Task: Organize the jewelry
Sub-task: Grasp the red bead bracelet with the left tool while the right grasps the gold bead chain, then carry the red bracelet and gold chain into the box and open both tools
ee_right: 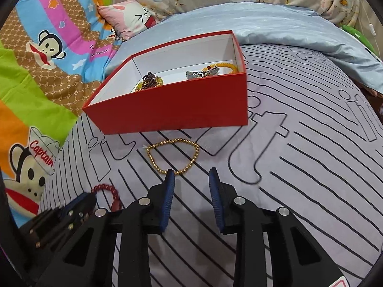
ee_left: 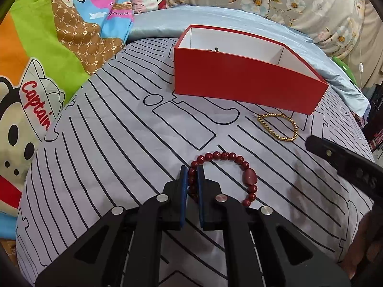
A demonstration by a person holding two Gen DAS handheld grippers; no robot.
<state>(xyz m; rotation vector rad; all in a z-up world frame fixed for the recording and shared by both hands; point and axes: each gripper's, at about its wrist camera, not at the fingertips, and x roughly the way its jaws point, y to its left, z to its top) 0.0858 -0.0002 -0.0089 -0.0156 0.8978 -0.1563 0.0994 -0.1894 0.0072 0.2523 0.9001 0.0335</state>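
Observation:
A dark red bead bracelet (ee_left: pixel 228 165) lies on the grey striped cloth. My left gripper (ee_left: pixel 192 171) is shut on its left side; the beads sit between the blue pads. The bracelet also shows in the right wrist view (ee_right: pixel 107 189) beside the left gripper (ee_right: pixel 79 201). A gold bead bracelet (ee_right: pixel 172 156) lies on the cloth just in front of my right gripper (ee_right: pixel 191 175), which is open and empty; it also shows in the left wrist view (ee_left: pixel 278 126). A red box (ee_right: pixel 172 110) with white inside holds several pieces of jewelry (ee_right: pixel 203 73). It also shows in the left wrist view (ee_left: pixel 244 81).
The striped cloth (ee_right: pixel 299 179) covers a rounded cushion on a bed. A cartoon monkey blanket (ee_left: pixel 36 71) lies at the left, a blue sheet (ee_right: pixel 275 28) and a floral duvet (ee_left: pixel 299 0) at the back. A pink pillow (ee_right: pixel 129 19) lies beyond the box.

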